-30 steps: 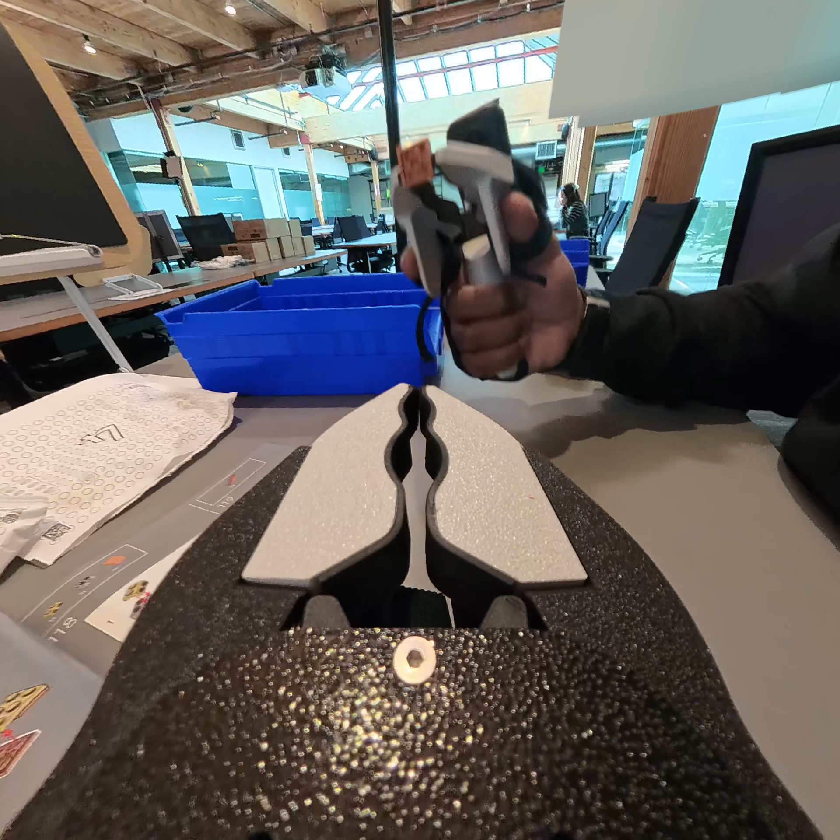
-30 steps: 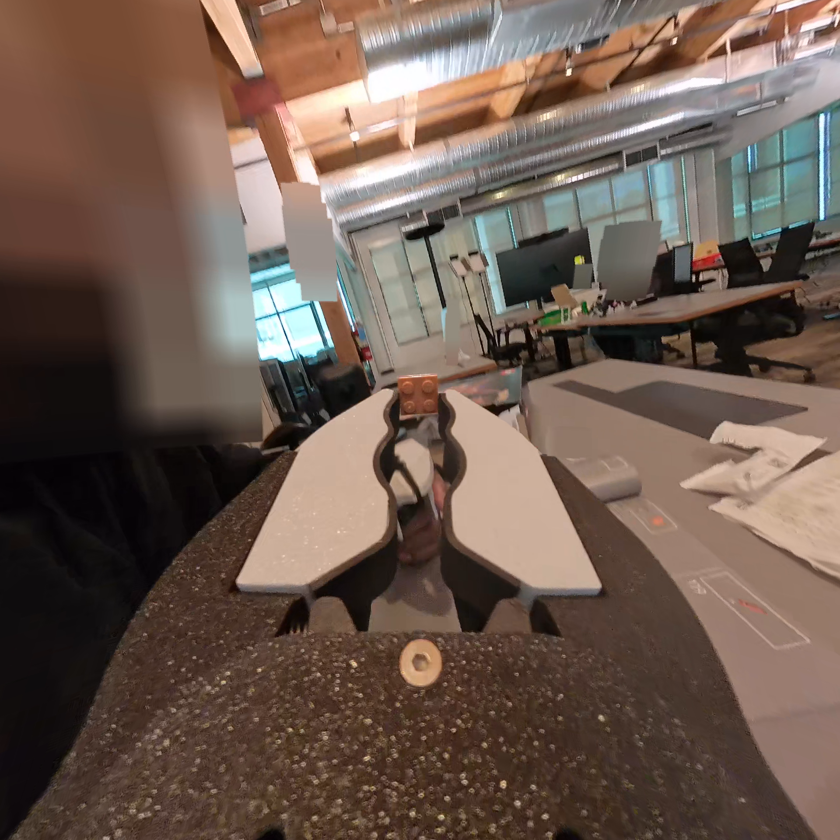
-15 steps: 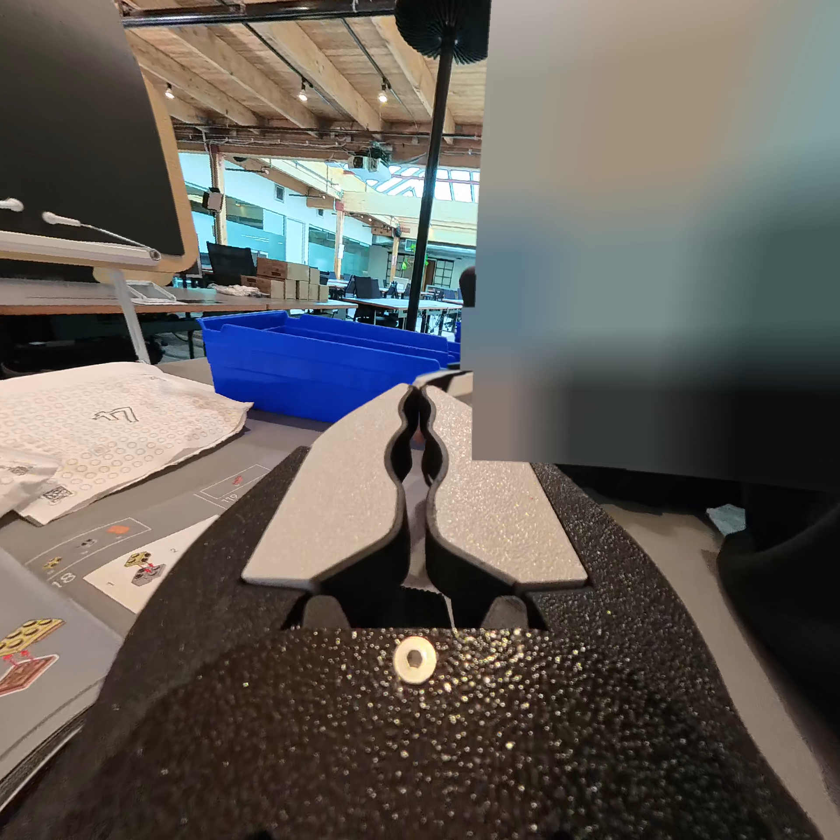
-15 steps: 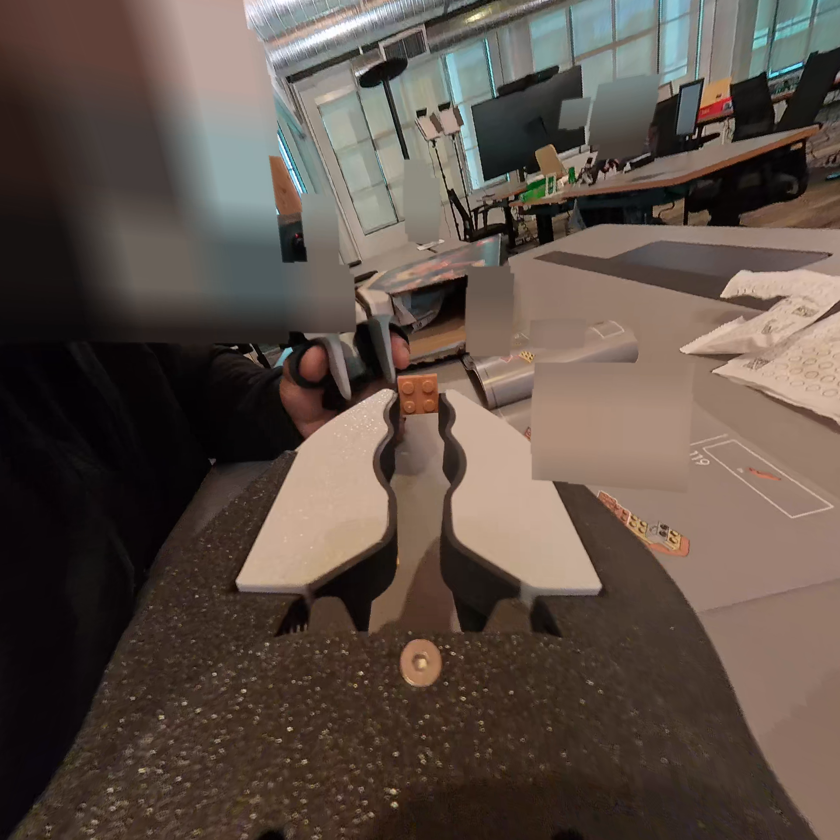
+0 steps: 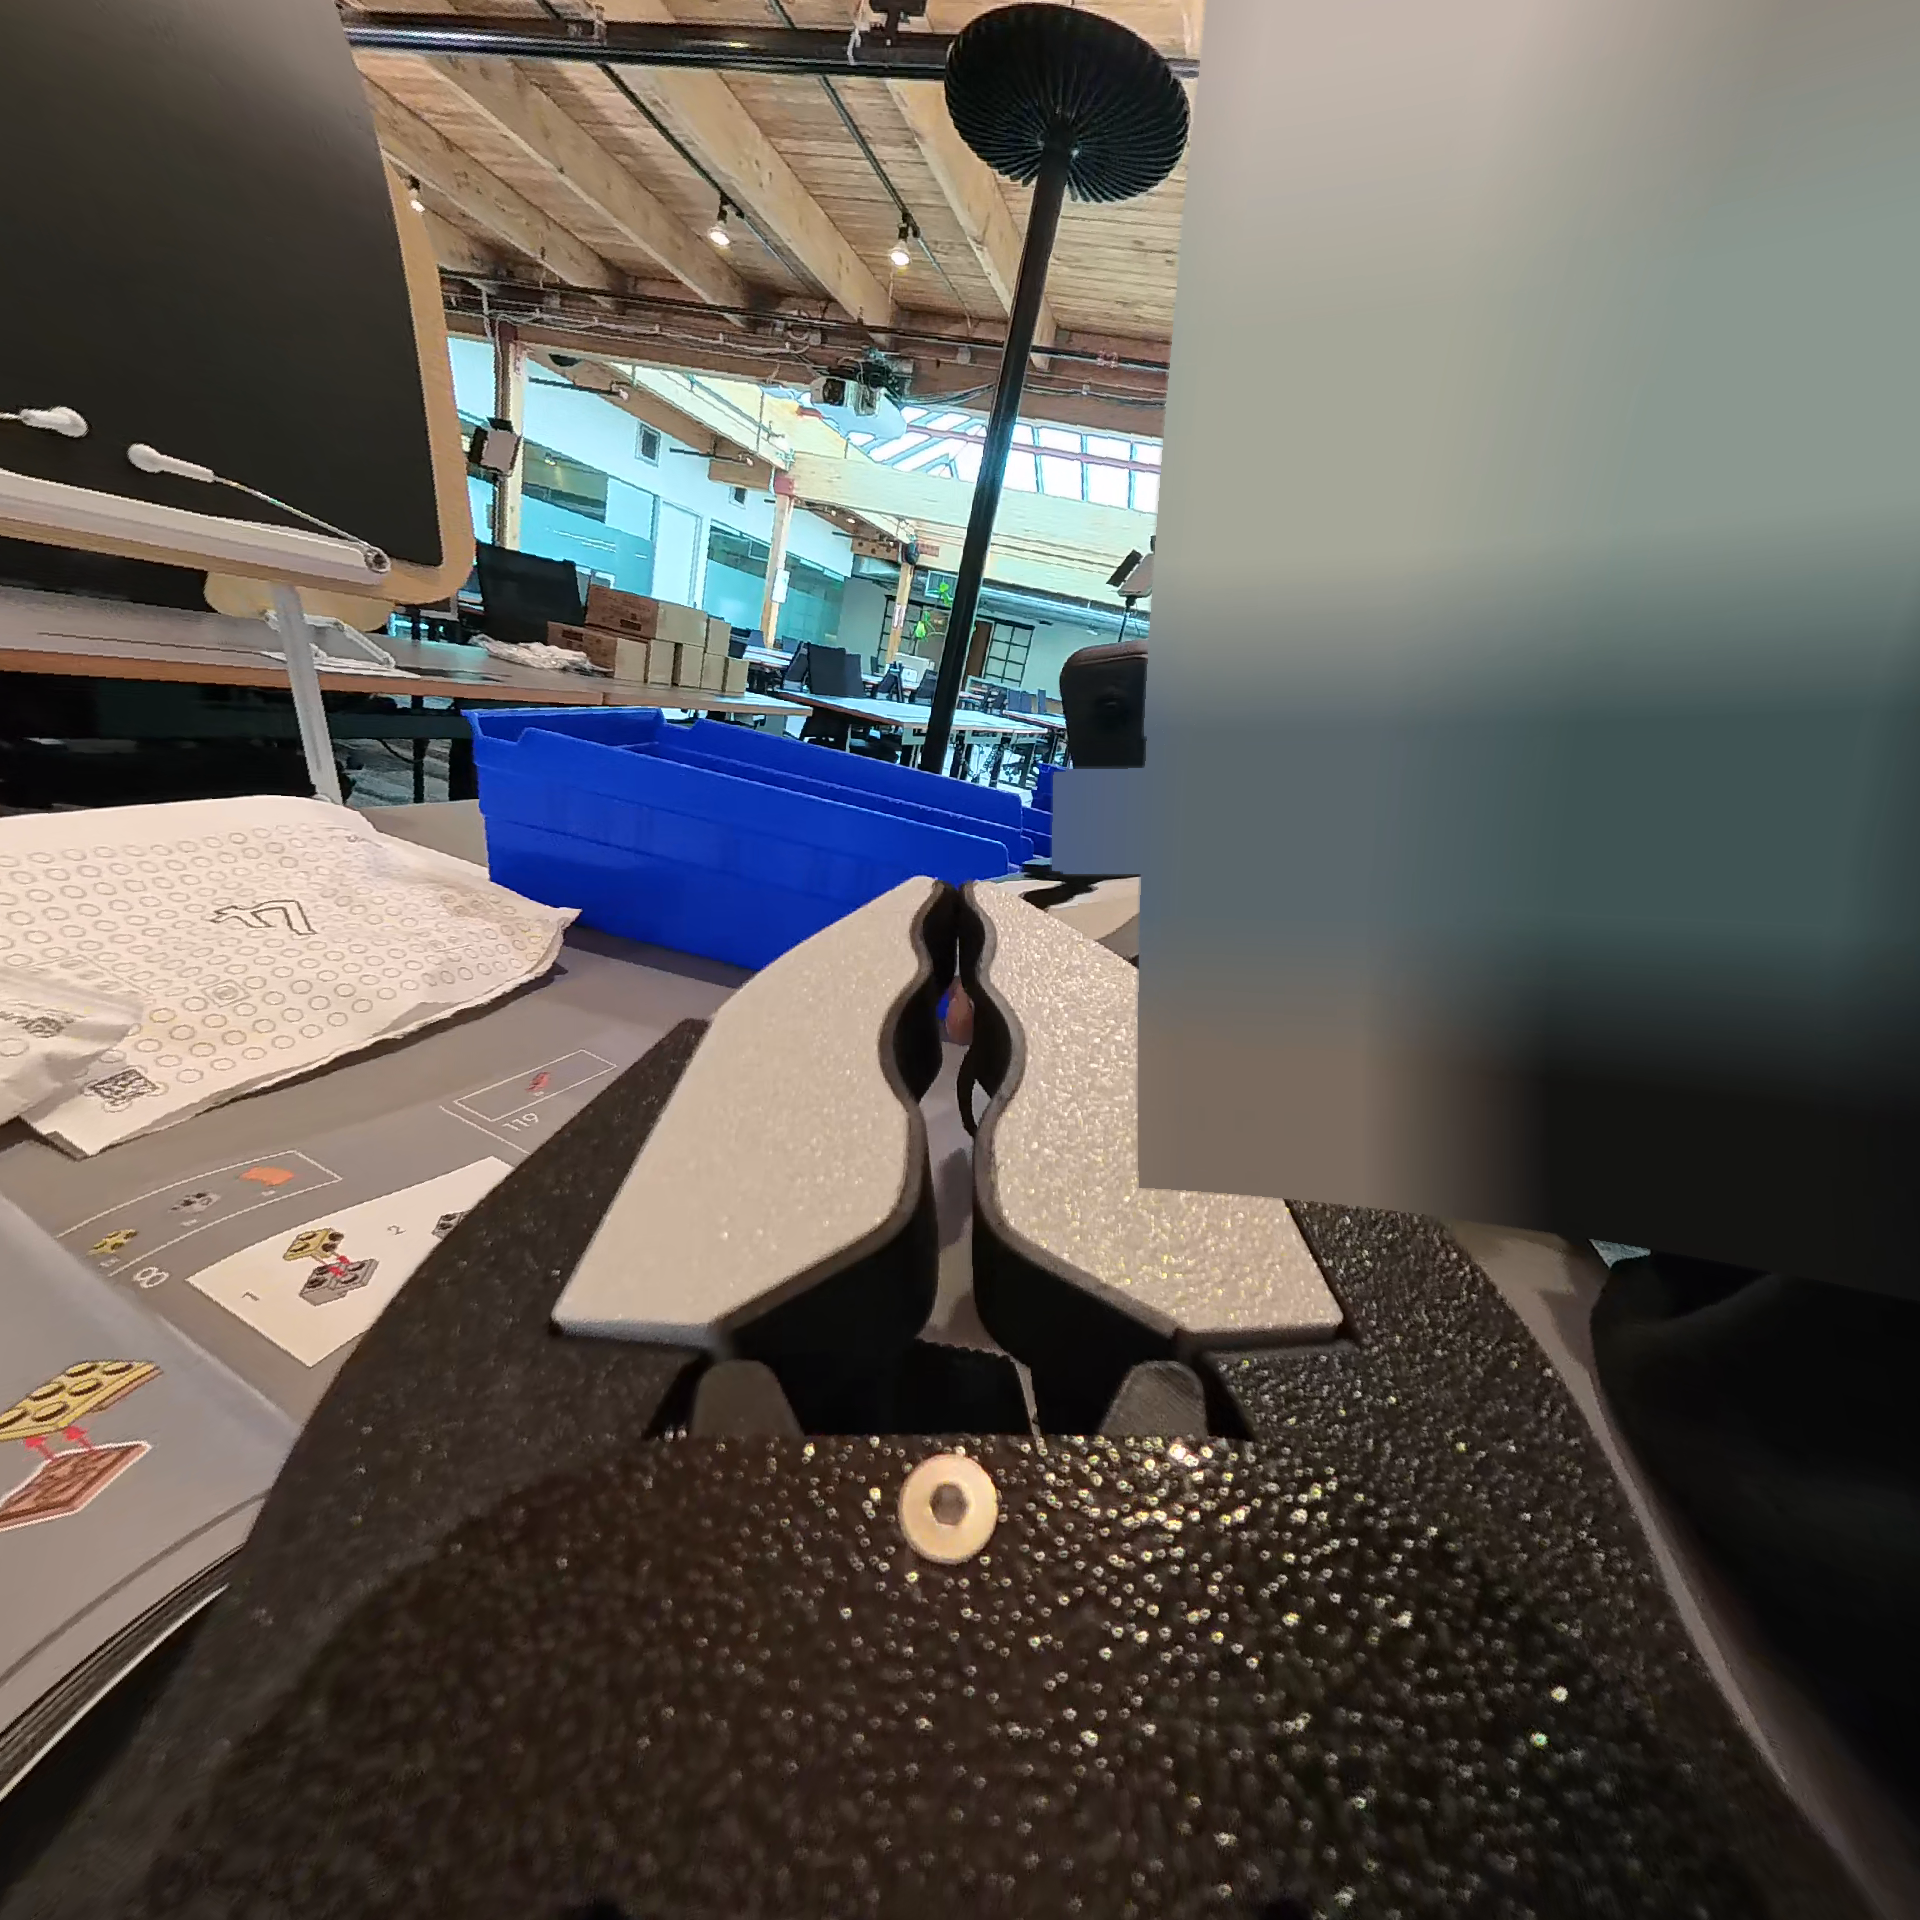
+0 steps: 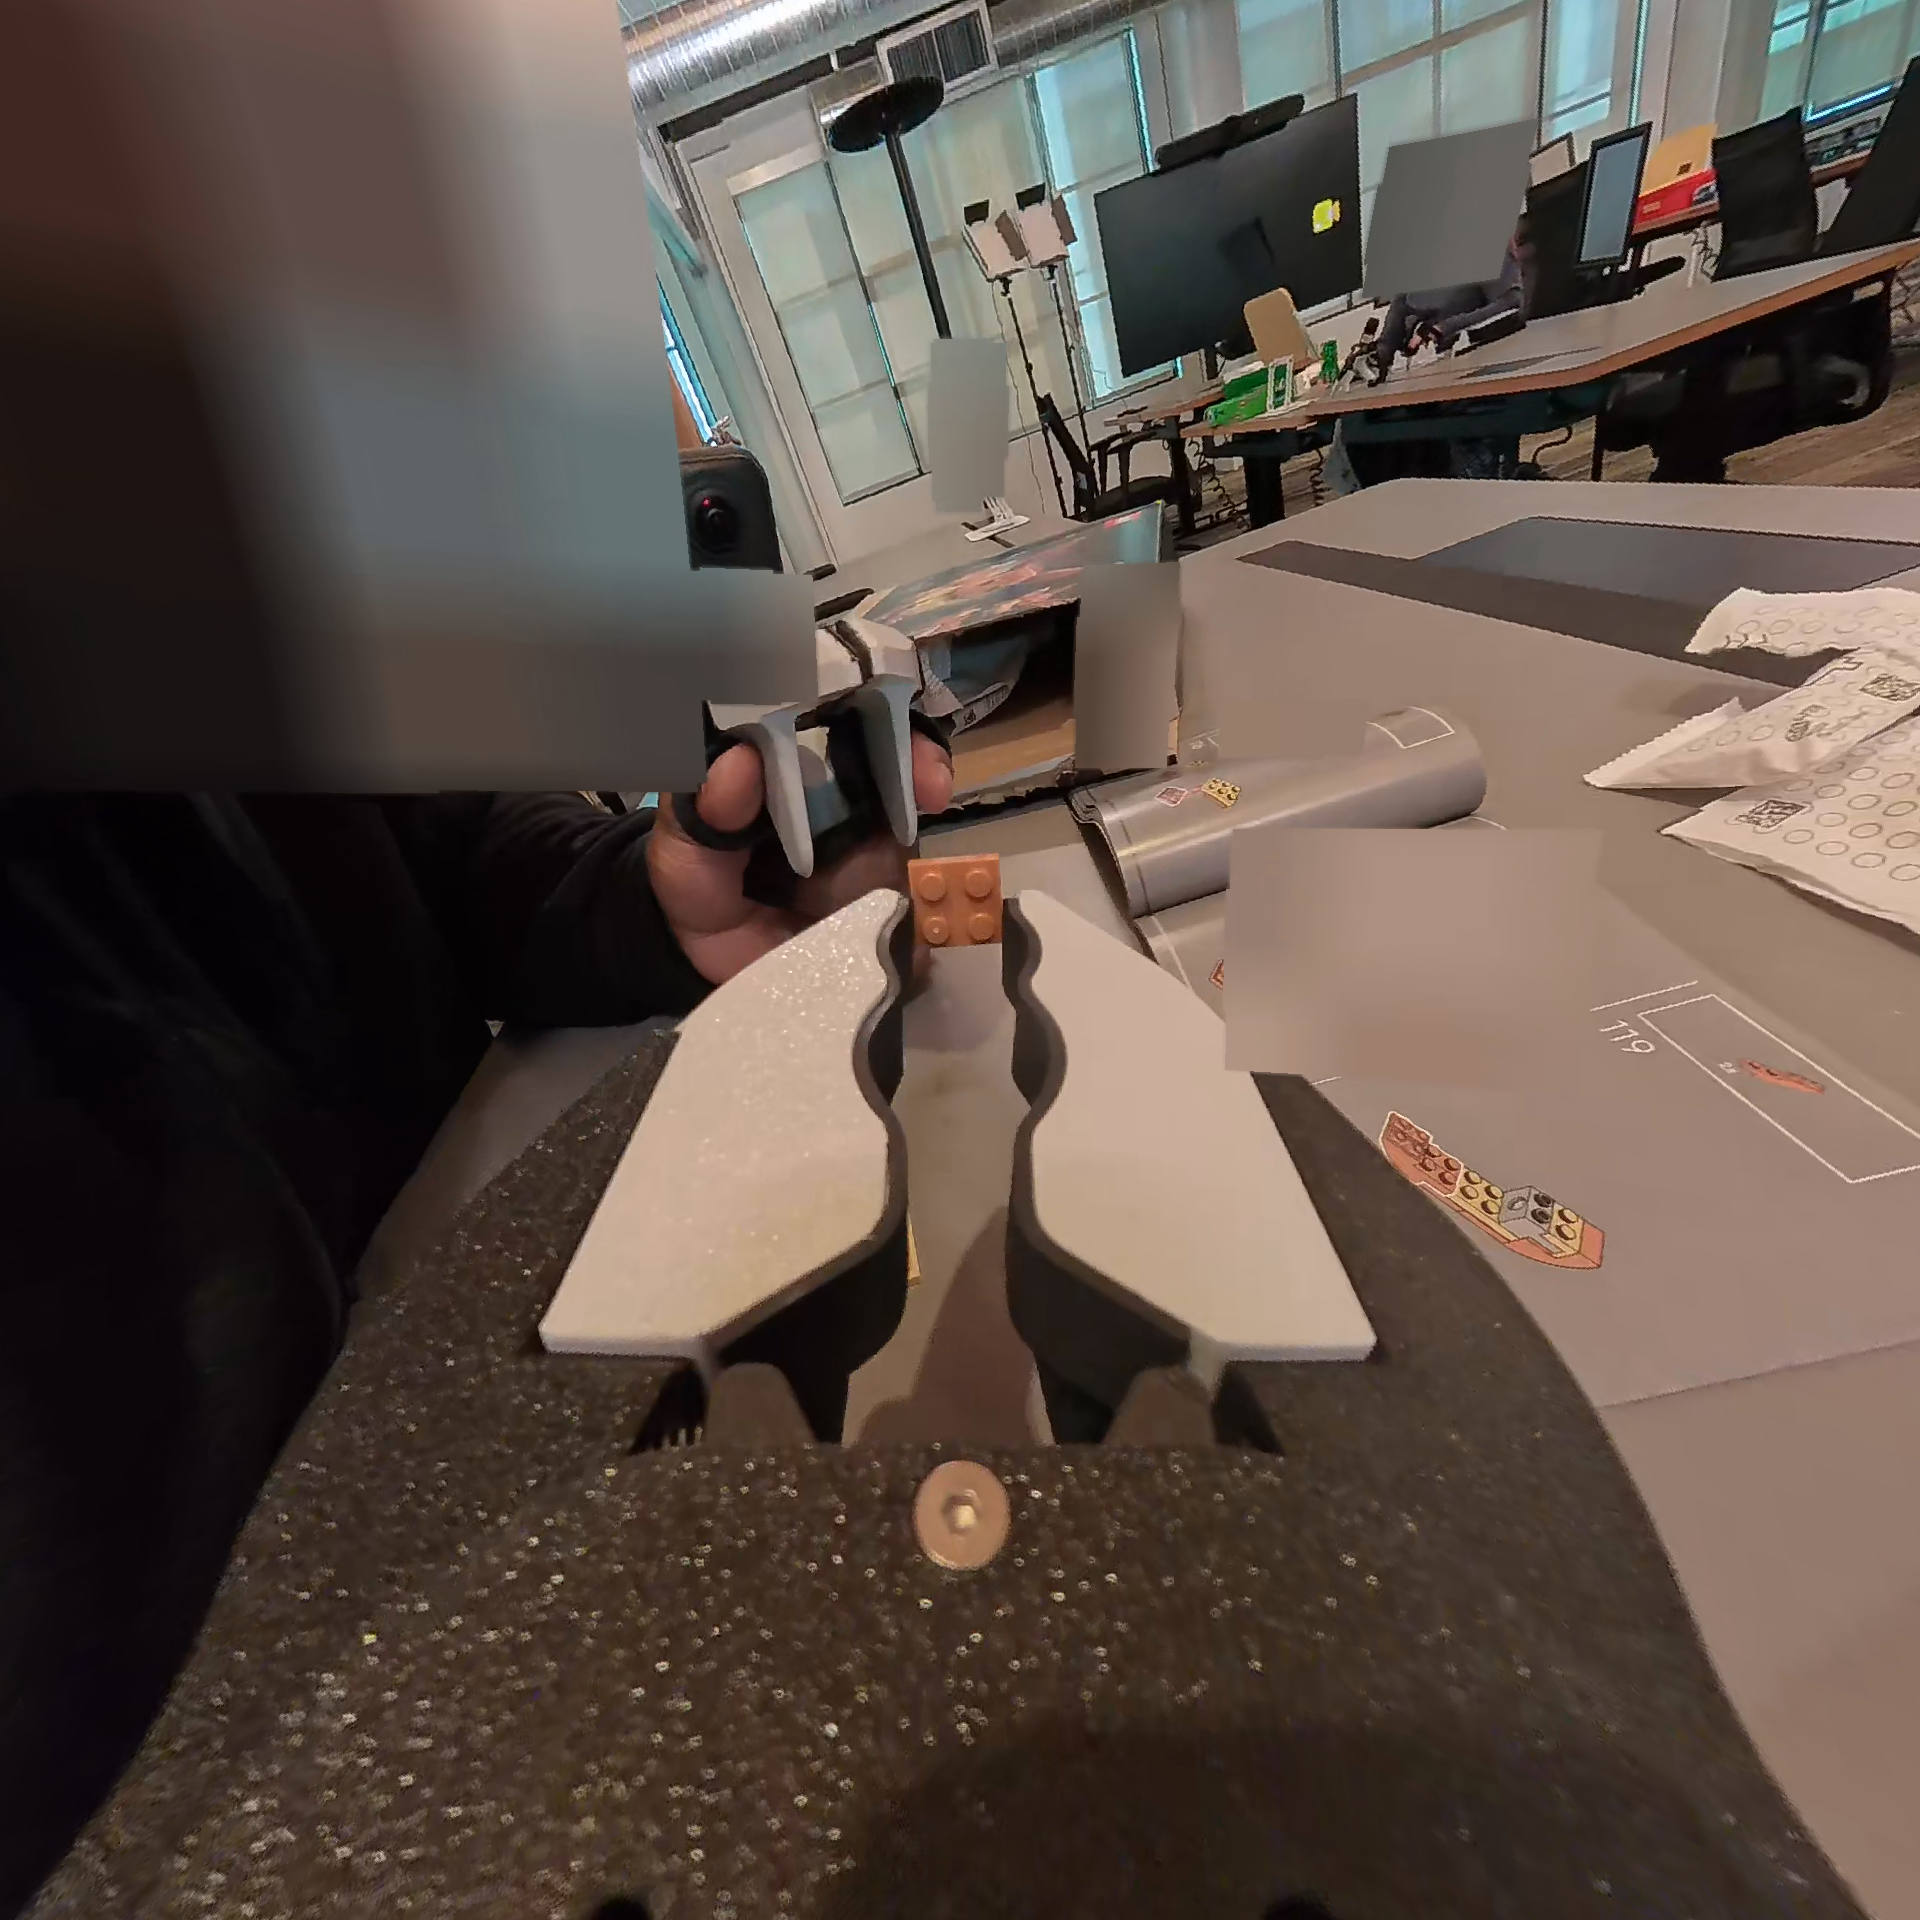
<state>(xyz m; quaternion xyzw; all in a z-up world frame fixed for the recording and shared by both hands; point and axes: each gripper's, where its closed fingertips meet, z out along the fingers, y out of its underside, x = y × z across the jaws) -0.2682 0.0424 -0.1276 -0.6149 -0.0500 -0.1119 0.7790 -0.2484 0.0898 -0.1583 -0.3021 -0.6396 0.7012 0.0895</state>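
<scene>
Right tool (image 6: 958, 925): pinching a small orange 2x2 studded brick (image 6: 954, 902) at the very tips. Both tips touch the brick's side edges, studs face back toward the camera, and the top half sticks out past the tips. The brick is off the tabletop (image 6: 1766, 1507), in the air, close in front of the person's dark sleeve.

Left tool (image 5: 954, 894): tips pressed together, nothing seen between them. It hangs low over the tabletop and points toward the blue bins (image 5: 727, 852), not touching them.

The left hand (image 6: 727, 894) on its handle shows just beyond the brick in the right wrist view. It is near, but whether it touches I cannot tell.

Around the right tool:
- Open instruction booklet (image 6: 1507, 1226) lies flat on the tabletop to its right, with a brick drawing on the page.
- Its far page is curled into a grey roll (image 6: 1299, 821).
- A torn cardboard box (image 6: 1018, 665) is behind that.
- White paper bags (image 6: 1818, 748) are farther right, well apart from the tool.

Around the left tool:
- The same kind of white bag (image 5: 239, 935) lies left of it.
- Booklet pages are at lower left.
- The bins are ahead, with a black lamp pole (image 5: 997, 468) behind them.

Large blurred patches cover part of both views.
</scene>
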